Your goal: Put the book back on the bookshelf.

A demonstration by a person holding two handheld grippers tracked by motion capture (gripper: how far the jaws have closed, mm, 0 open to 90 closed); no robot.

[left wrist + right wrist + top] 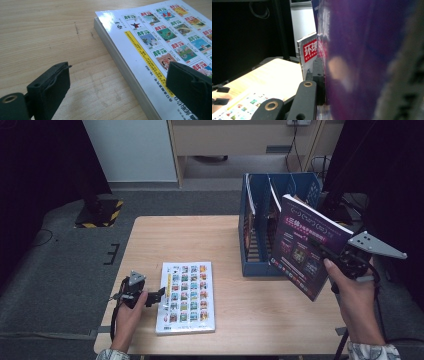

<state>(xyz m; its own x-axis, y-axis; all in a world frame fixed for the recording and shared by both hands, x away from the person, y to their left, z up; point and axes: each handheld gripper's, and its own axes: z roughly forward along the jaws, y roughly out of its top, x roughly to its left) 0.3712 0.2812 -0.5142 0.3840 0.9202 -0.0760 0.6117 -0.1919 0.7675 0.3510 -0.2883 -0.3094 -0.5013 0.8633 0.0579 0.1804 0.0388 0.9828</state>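
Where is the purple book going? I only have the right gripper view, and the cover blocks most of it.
Observer: The right gripper holds the purple book tilted in the air, just right of a blue rack.
Operator: Is the left gripper busy?
Observer: No, its jaws are open beside the white book, gripping nothing.
Operator: Is that book flat?
Observer: Yes, flat on the table, left of the rack.

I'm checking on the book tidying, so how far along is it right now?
Done: magazines already stand in the blue file rack. In hand: the right gripper is shut on the purple book, held tilted in the air beside the rack. Left: the white book lies flat on the table, with the left gripper open at its edge.
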